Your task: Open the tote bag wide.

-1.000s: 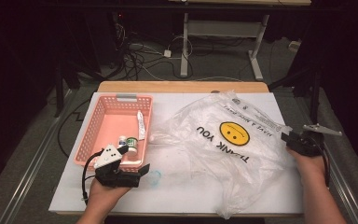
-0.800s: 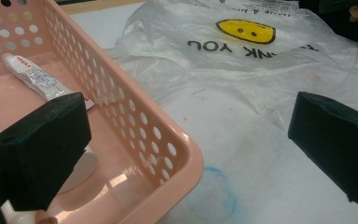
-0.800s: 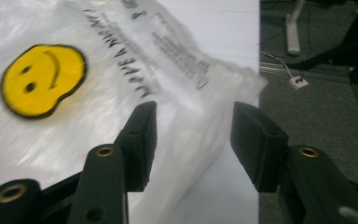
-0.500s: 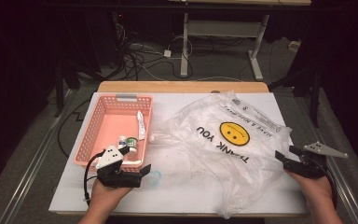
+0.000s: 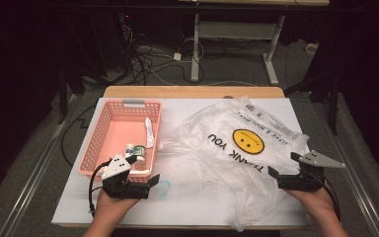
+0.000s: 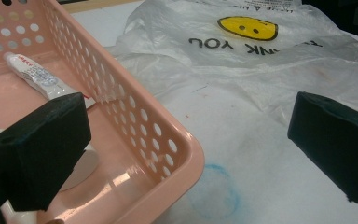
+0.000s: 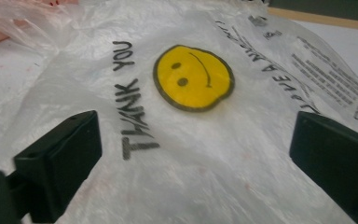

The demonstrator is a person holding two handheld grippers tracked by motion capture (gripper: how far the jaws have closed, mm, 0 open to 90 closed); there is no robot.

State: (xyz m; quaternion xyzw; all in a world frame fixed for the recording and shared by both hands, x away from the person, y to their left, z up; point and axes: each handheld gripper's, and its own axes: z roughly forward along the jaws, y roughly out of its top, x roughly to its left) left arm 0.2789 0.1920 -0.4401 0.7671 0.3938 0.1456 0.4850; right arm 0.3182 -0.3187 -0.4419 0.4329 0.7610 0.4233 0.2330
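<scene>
A crumpled clear plastic bag (image 5: 237,148) printed with a yellow smiley face (image 7: 193,77) and "THANK YOU" lies across the right half of the white table. My right gripper (image 5: 298,175) hovers over its near right part. Its jaws have just been opening and now stand wide (image 7: 191,154), the bag lying under them without being pinched. A pink perforated basket (image 5: 103,143) at the left holds a white tube (image 6: 35,74) and small bottles (image 5: 138,149). My left gripper (image 5: 134,181) stands open astride the basket's near right corner (image 6: 186,149), one jaw over the inside and one over the table.
A faint blue ring mark (image 5: 164,187) sits on the white table top (image 5: 197,202) just right of the left gripper. A wooden strip (image 5: 192,92) runs along the far edge. Cables and a desk frame (image 5: 197,44) lie on the floor beyond.
My right gripper has drawn back toward the table's near edge and its jaws have spread wide. The bag's right edge has slackened. The left gripper has stayed put.
</scene>
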